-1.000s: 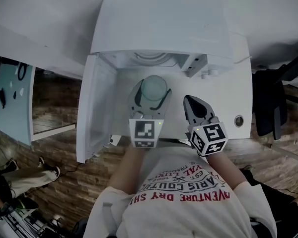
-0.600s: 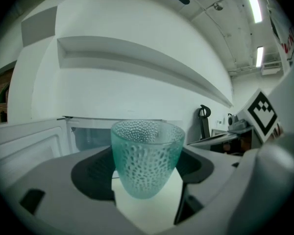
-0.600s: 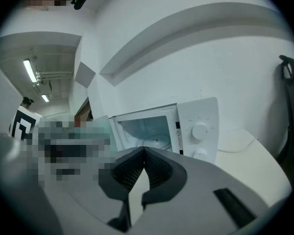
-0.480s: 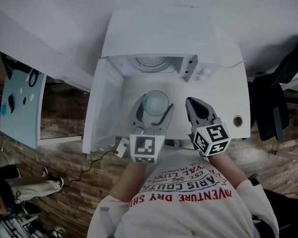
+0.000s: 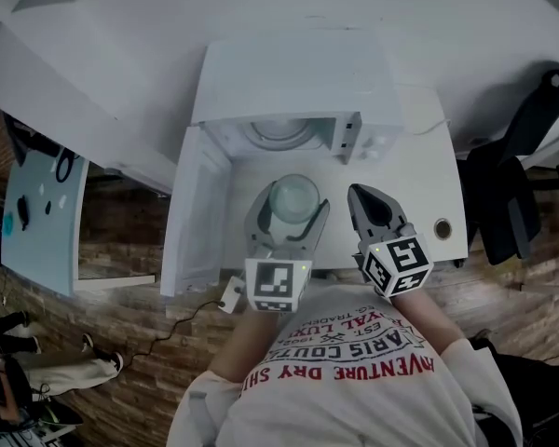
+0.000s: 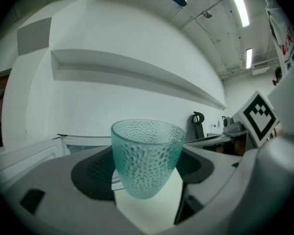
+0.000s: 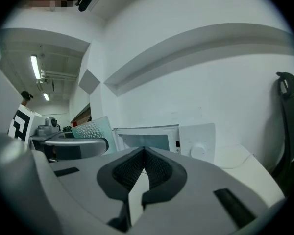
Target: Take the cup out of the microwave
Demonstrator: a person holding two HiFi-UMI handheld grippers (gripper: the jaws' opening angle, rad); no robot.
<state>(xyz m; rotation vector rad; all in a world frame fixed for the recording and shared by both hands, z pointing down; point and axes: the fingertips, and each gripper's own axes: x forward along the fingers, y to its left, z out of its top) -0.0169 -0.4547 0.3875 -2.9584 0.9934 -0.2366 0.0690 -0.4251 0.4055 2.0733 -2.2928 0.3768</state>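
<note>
Your left tongs (image 5: 292, 196) are closed on the cup (image 6: 147, 158), with one jaw on each side of its low part. The cup is pale green glass with little bumps. It stands upright and looks empty. In the head view it sits in front of the open microwave (image 5: 293, 73), over the white counter (image 5: 429, 175). So I think it is already out of the box (the round plate inside shows bare). Your right tongs (image 5: 373, 210) are closed with nothing in them. They hang just beside the cup on its right and do not touch it.

I think the job now is to bring the cup safely down onto the counter. Squeeze just as firmly as you do now. Glass is slippery and the jaws grip it low, so it could tip if you rush. Hold the cup straight up and move slowly. Pick a bare spot in front of the microwave, away from the counter edge near your body. The door (image 5: 194, 214) stands open on the left, so do not swing that way. Let the bottom of the cup rest flat before you open the jaws. Then open them wide and pull straight back. Hold the right tongs clear so they do not bump the glass.
</note>
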